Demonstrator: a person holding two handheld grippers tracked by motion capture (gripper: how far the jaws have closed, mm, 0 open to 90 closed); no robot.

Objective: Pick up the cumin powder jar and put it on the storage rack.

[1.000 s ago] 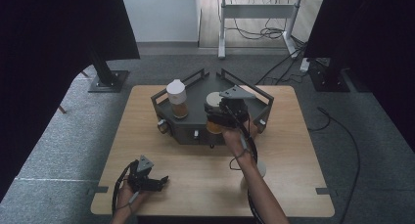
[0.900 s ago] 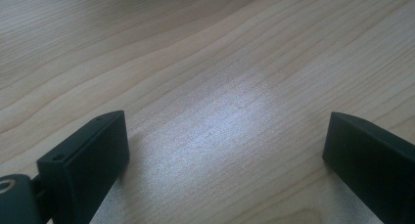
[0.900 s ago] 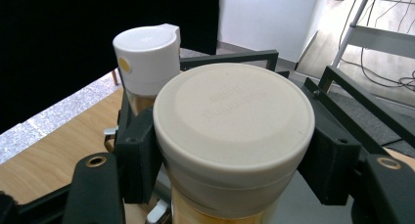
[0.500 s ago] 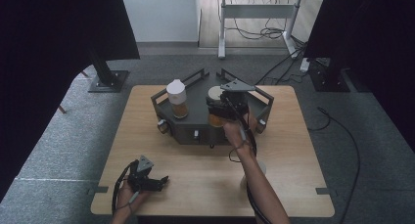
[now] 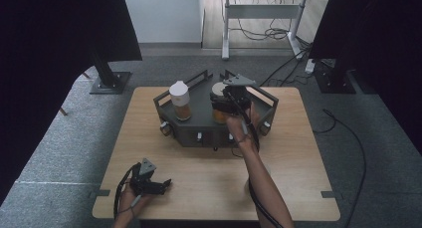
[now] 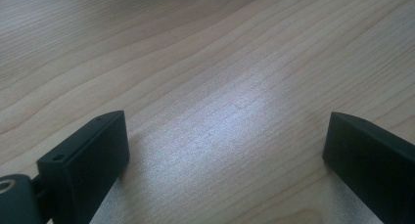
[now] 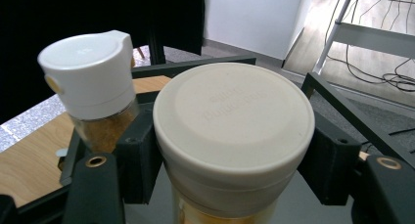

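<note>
A person's right gripper point(image 5: 225, 104) stands over the dark rack point(image 5: 196, 126) at the far middle of the wooden tabletop point(image 5: 298, 158), its jaws clamped on a cream-lidded jar point(image 7: 234, 131) — the grip falls just under the lid, 1 black jaw on each side. In the right gripper view the jar's amber contents show below the wide lid at the bottom edge. Just beside it, to its left in the high view, stands a second jar with a white flip cap point(image 5: 179, 100), upright on the rack and holding a brownish powder (a small gap separates the 2 jars). The forearm runs from the bottom edge of the high view up to the rack, and the gripper's grey three-cornered plate sits on top.

The left gripper point(image 5: 158, 184) rests near the tabletop's near left corner, well apart from the rack — its jaws stand wide apart with bare wood between them, as the left gripper view shows.
</note>
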